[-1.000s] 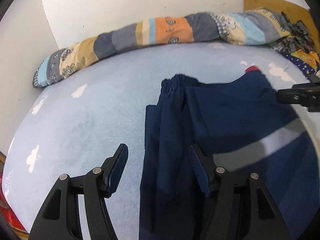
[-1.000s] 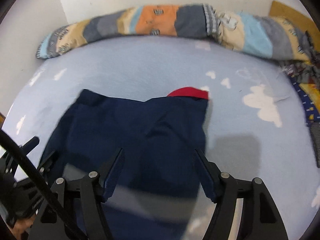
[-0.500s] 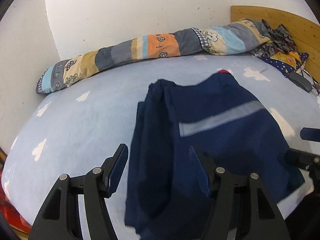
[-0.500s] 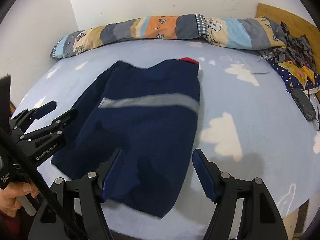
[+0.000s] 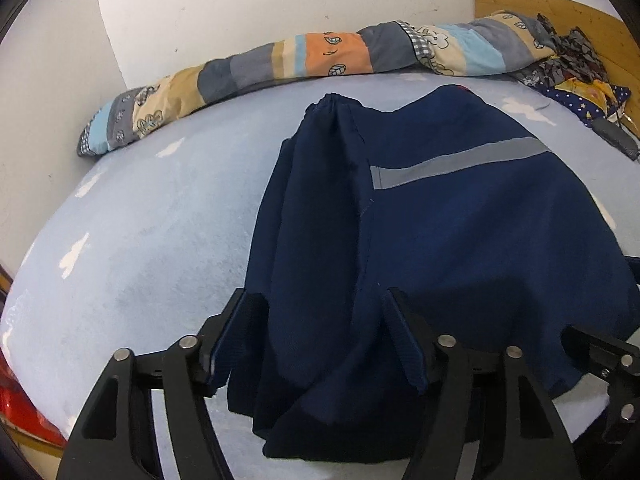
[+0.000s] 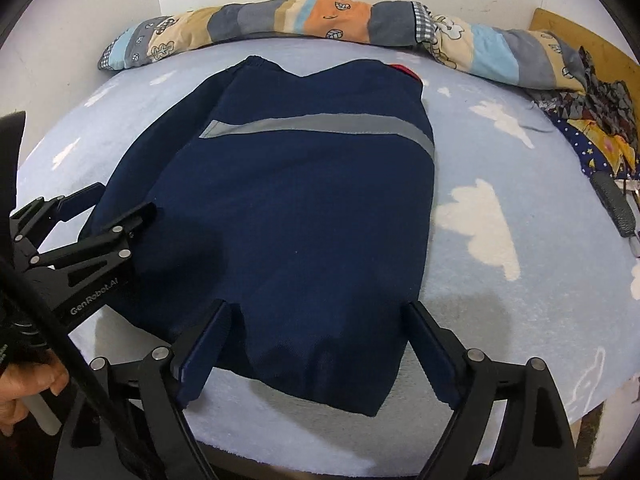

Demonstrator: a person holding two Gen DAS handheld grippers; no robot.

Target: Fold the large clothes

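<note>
Navy garment [image 6: 292, 216] (grey-striped) lies on the cloud-print bed [image 6: 500, 152].

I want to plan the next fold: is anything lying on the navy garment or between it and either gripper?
Nothing visible does. The navy garment lies bare on the bed; the opening left gripper and right gripper both straddle its near hem.

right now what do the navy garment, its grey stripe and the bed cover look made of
Navy garment: looks like a soft matte knit or fleece, limp at its folds. Grey stripe: smoother, flat sewn-on band, possibly reflective tape. Bed cover: fuzzy, plush-looking light blue fabric with white clouds.
</note>
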